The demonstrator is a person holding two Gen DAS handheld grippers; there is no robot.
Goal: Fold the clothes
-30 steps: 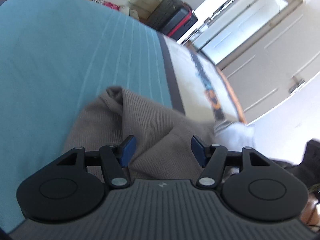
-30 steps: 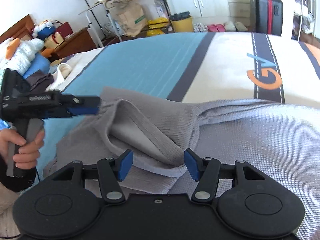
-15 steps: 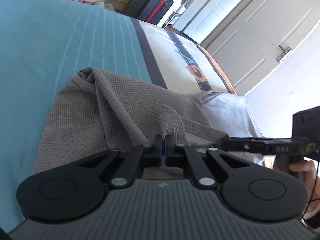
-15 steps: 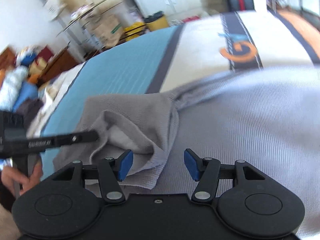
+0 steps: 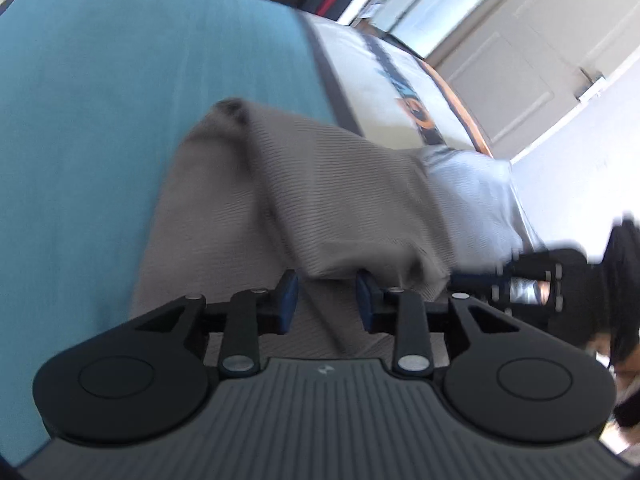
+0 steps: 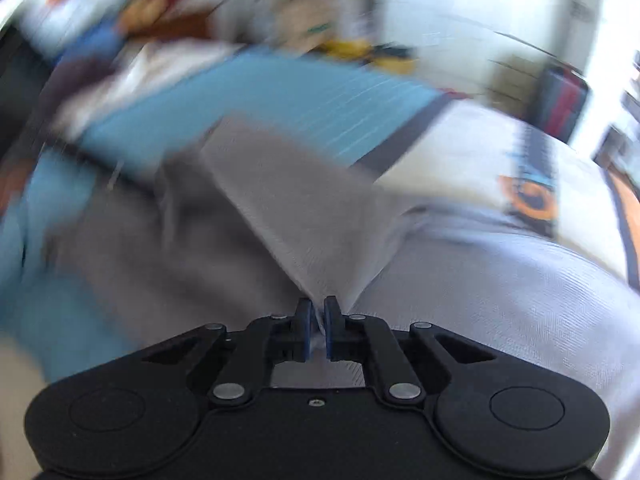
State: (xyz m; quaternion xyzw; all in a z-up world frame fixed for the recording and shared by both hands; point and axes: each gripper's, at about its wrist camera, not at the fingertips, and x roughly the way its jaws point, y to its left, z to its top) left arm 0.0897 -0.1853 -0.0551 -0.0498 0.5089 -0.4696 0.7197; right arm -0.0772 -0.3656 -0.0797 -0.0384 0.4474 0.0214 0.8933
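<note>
— Right, where is the grey garment (image 5: 328, 200) lying?

— On the bed (image 5: 100, 120), its long axis running from about 11 o'clock down to 5 o'clock in the left wrist view, with a folded edge hanging just ahead of the left gripper (image 5: 326, 300).

— And the jaws?

— The left pair stands apart, the hem at 12 o'clock between the pads but not pinched. The right gripper (image 6: 316, 328) is clamped on a fold of the garment, cloth rising from it towards 11 o'clock.

— Which is nearer for the next move?

— The right one, I'd judge; it holds the fabric, though its view is blurred
</note>
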